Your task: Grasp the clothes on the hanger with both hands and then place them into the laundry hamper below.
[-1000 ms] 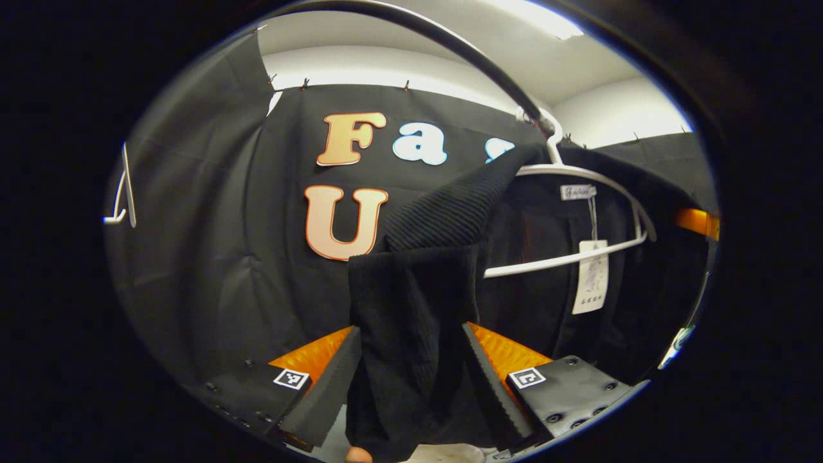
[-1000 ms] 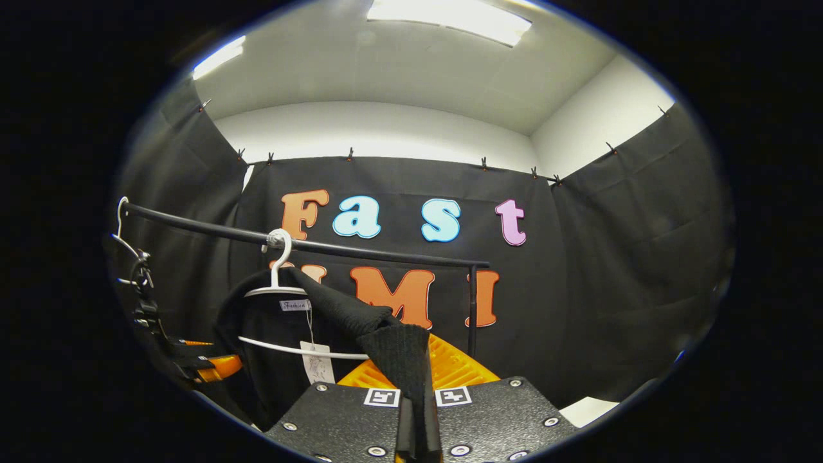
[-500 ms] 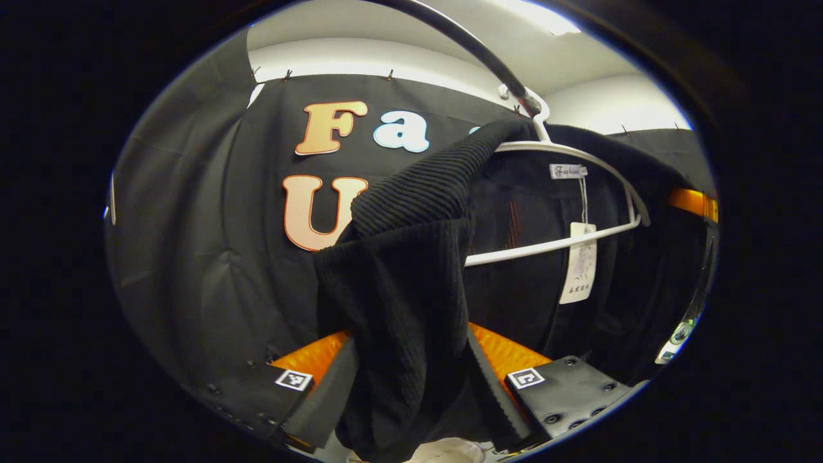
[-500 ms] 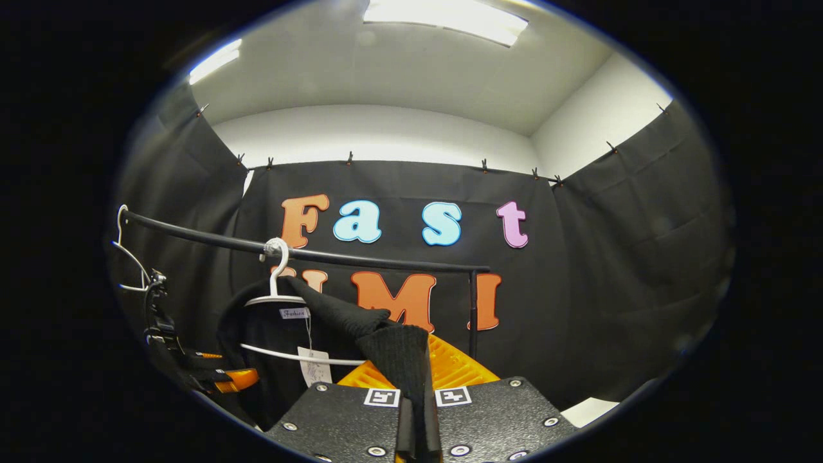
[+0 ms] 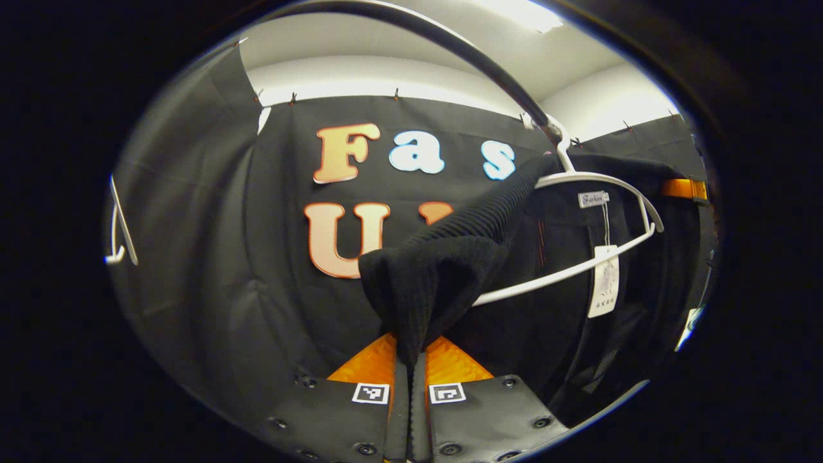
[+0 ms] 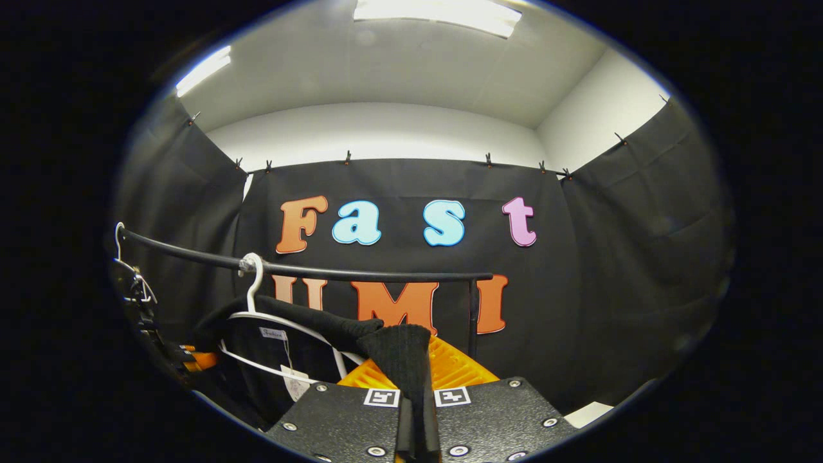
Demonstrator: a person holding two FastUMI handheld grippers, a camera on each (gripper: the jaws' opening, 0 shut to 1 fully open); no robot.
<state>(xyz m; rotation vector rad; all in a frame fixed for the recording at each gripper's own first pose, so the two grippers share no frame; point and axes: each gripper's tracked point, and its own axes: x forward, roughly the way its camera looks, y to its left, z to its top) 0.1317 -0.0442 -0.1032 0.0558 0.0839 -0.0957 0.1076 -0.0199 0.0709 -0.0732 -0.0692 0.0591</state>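
Observation:
A black knit garment [image 5: 443,270] hangs on a white hanger [image 5: 617,186] from the dark rail [image 5: 463,54]. In the left gripper view my left gripper [image 5: 411,379] is shut on a bunched fold of its near shoulder. A paper tag [image 5: 603,283] dangles inside the neck. In the right gripper view my right gripper [image 6: 415,402] is shut on the garment's [image 6: 398,347] other shoulder, which is pulled off the tilted hanger [image 6: 257,316] under the rail [image 6: 347,272]. The left gripper's orange part [image 6: 199,359] shows at the far left.
A second, bare white hanger [image 5: 119,225] hangs farther along the rail [image 6: 125,257]. The rail's upright post [image 6: 472,321] stands just behind my right fingers. Black cloth walls close in all sides. A pale patch of floor [image 6: 588,413] shows low on the right.
My left gripper, open around the hanging fabric before, has shut on it. The hanger has tilted and the garment's right shoulder has dropped lower. The right gripper kept its hold.

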